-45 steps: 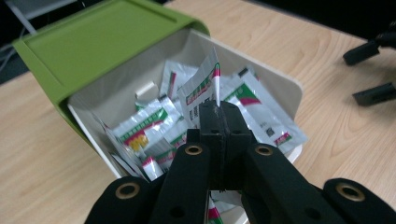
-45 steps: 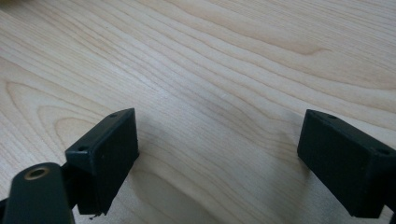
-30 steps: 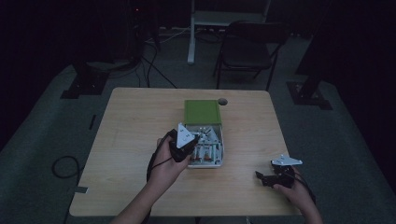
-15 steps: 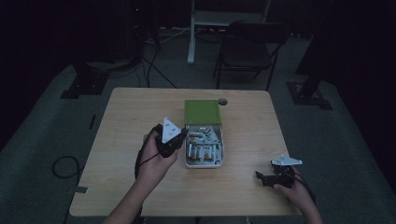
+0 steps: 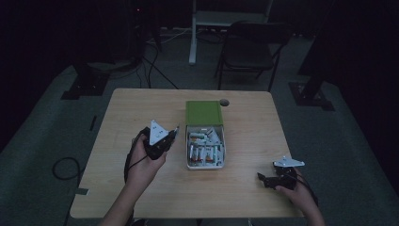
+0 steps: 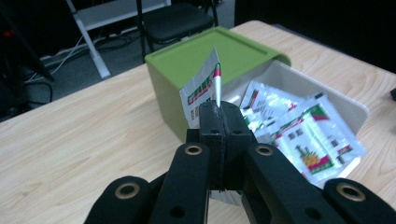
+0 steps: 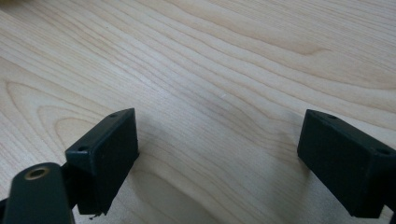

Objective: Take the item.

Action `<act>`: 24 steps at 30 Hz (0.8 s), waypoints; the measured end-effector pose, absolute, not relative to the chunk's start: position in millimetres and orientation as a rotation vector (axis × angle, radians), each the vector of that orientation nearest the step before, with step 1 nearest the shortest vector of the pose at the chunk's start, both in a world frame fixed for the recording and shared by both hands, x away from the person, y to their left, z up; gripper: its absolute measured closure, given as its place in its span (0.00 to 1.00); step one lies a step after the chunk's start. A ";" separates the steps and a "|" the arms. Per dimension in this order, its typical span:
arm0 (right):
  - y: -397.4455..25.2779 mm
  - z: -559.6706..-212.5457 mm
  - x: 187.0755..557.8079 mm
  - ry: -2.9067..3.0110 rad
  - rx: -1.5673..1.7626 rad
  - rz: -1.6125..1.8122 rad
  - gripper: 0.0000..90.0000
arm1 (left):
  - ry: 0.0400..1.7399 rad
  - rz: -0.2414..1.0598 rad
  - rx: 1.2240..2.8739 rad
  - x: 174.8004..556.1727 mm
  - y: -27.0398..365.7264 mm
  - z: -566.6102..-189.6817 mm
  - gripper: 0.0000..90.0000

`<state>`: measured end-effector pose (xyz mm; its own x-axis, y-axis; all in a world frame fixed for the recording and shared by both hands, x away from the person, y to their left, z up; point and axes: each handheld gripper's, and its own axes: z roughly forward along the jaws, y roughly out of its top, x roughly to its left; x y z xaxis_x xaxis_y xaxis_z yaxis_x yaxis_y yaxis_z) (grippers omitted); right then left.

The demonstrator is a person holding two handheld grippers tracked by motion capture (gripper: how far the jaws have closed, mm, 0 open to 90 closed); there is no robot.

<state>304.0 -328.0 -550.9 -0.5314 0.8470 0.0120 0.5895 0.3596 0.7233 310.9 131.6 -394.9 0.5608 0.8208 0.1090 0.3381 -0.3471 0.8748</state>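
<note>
A white tray [image 5: 221, 163] with a green lid section [image 5: 203, 112] sits mid-table and holds several white, green and red packets [image 5: 205, 150]. My left gripper [image 5: 175, 131] hovers just left of the tray, shut on one such packet [image 6: 205, 91], which stands on edge between its jaws. In the left gripper view the green box [image 6: 210, 60] and the loose packets [image 6: 308, 135] lie just beyond the jaws. My right gripper [image 5: 261, 179] rests low near the table's front right, open, with bare wood between its fingertips [image 7: 107, 154].
The wooden table [image 5: 122, 113] has a small round hole [image 5: 224, 102] behind the green lid. A dark folding chair [image 5: 249, 47] and a white stand [image 5: 193, 33] are on the floor beyond the table. Cables [image 5: 61, 167] lie on the floor at left.
My left gripper has drawn back leftward from over the tray, carrying a packet out with it. The right gripper has stayed put.
</note>
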 end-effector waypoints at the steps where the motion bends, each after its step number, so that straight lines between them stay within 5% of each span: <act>1: -328.0 -550.9 303.9 2.263 1.259 0.977 0.13 | 0.942 0.698 1.926 311.1 134.2 -397.2 1.00; 24: -328.1 -550.9 304.0 2.264 1.257 0.975 0.13 | 1.079 0.706 1.911 305.4 192.5 -445.4 1.00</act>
<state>304.0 -328.1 -550.9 -0.5324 0.8465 0.0098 0.5886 0.3618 0.7230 305.4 192.5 -445.4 0.4772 0.8754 0.0767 0.4204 -0.3041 0.8548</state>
